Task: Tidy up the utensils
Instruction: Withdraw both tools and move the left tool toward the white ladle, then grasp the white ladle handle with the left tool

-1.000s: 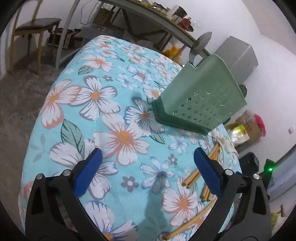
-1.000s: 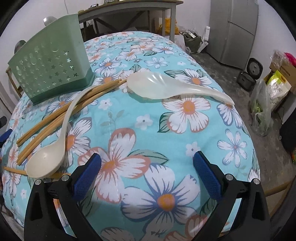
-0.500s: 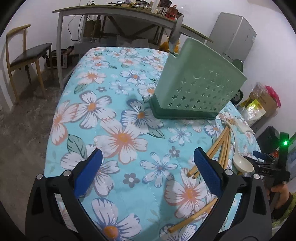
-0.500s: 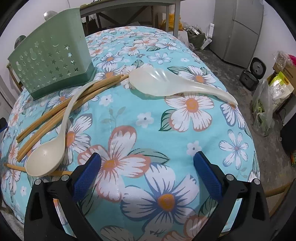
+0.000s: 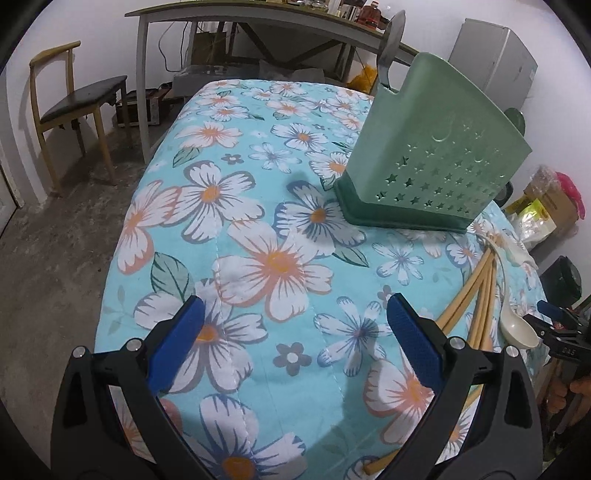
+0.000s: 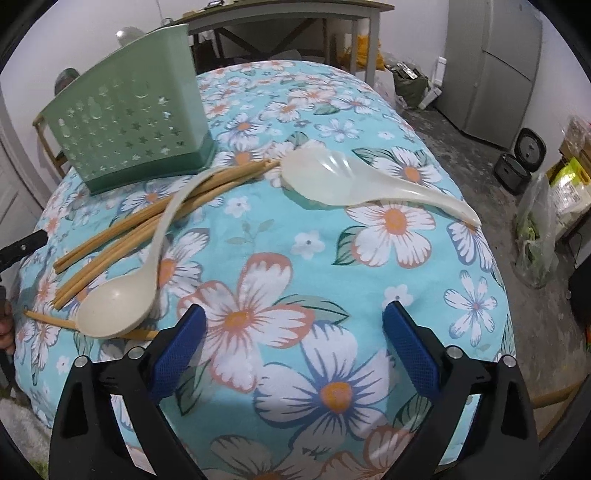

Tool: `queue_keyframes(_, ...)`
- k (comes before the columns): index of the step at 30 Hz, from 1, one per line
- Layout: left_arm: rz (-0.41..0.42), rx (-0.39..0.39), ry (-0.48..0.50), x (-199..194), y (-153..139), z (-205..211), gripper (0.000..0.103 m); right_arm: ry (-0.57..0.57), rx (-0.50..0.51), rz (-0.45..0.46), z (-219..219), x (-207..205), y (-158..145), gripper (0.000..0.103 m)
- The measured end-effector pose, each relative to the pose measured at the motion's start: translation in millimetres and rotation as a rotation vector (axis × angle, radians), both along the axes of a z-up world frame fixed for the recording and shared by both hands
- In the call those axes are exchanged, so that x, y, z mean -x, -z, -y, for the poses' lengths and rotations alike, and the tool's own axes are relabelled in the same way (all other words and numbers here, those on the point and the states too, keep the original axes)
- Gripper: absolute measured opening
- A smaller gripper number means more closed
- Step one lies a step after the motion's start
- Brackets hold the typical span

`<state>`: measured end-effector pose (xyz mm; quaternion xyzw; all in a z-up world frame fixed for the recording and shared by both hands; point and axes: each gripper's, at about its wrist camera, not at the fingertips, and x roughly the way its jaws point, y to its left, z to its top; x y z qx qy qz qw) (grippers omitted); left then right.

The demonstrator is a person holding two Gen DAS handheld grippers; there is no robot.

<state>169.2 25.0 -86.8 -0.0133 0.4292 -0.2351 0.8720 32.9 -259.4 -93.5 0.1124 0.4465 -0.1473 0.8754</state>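
A green perforated utensil holder (image 5: 428,155) (image 6: 129,125) stands on the floral tablecloth (image 5: 258,221), with a metal utensil (image 5: 391,33) sticking out of it. Several wooden chopsticks (image 6: 147,221) (image 5: 476,295) lie beside it. Across them rests a cream ladle-like spoon (image 6: 122,302) (image 5: 517,325). A translucent white rice paddle (image 6: 354,181) lies further right. My left gripper (image 5: 295,325) hovers open over bare cloth, left of the chopsticks. Empty and open, my right gripper (image 6: 291,332) hangs just right of the cream spoon's bowl.
A wooden chair (image 5: 74,99) and a grey table (image 5: 236,14) stand behind the covered table. A grey fridge (image 6: 495,66), a rice cooker (image 6: 517,162) and bags (image 6: 543,236) are on the floor at right. The tablecloth drops off at the near edges.
The left wrist view has swung level and back, bringing the holder, chopsticks and the other gripper into sight. The right gripper has edged closer to the spoon and chopsticks. Both stay open.
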Motion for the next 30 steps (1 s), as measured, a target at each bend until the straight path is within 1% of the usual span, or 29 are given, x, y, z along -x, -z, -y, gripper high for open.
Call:
queue_keyframes(3, 0.015, -0.052, -0.017, 1.1, -2.7, 4.2, 0.095, -0.001, 0.006, 0.001, -1.2, 0.3, -0.3, 0.087)
queue_keyframes(5, 0.064, -0.083, -0.041, 6.4, -9.9, 5.2, 0.095, 0.005, 0.005, 0.000, -0.4, 0.3, 0.0, 0.084)
queue_keyframes(6, 0.109, -0.071, -0.027, 12.1, -18.0, 5.0, 0.095, 0.009, 0.004, -0.002, 0.6, 0.6, 0.5, 0.082)
queue_keyframes(7, 0.132, -0.064, -0.013, 15.6, -22.8, 5.6, 0.095, 0.013, 0.002, -0.001, 1.6, 0.2, 0.8, 0.082)
queue_keyframes(10, 0.203, -0.026, 0.072, 30.1, -45.0, 13.5, 0.093, 0.022, -0.008, 0.004, 3.9, 0.4, 1.2, 0.081)
queue_keyframes(12, 0.229, 0.033, 0.165, 42.8, -62.0, 23.6, 0.090, 0.024, -0.014, 0.006, 4.5, 0.6, 1.0, 0.078)
queue_keyframes(14, 0.238, 0.068, 0.242, 52.1, -71.5, 35.4, 0.085, 0.025, -0.021, 0.008, 6.3, 0.0, 1.2, 0.078)
queue_keyframes(16, 0.207, 0.093, 0.348, 63.1, -76.5, 54.7, 0.079, 0.031, -0.038, 0.014, 8.2, -0.3, 1.7, 0.078)
queue_keyframes(17, 0.185, 0.106, 0.380, 66.2, -76.6, 60.9, 0.077, 0.035, -0.048, 0.018, 9.5, 0.4, 2.2, 0.078)
queue_keyframes(19, 0.096, 0.171, 0.460, 71.8, -75.2, 76.2, 0.070, 0.037, -0.049, 0.021, 9.0, -0.1, 3.2, 0.078)
queue_keyframes(20, 0.043, 0.207, 0.492, 73.3, -73.7, 82.7, 0.069, 0.037, -0.045, 0.020, 8.2, -0.8, 3.4, 0.078)
queue_keyframes(21, 0.007, 0.231, 0.514, 74.3, -72.1, 87.4, 0.065, 0.035, -0.037, 0.019, 7.1, -1.4, 3.7, 0.078)
queue_keyframes(24, -0.092, 0.277, 0.562, 83.7, -65.0, 100.3, 0.059, 0.034, -0.037, 0.023, 7.0, -0.4, 3.8, 0.078)
queue_keyframes(27, -0.151, 0.277, 0.579, 90.3, -55.8, 108.6, 0.052, 0.033, -0.045, 0.030, 8.8, 0.9, 4.0, 0.078)
queue_keyframes(30, -0.208, 0.275, 0.580, 93.3, -46.4, 114.9, 0.047, 0.027, -0.042, 0.033, 8.5, 2.0, 4.5, 0.078)
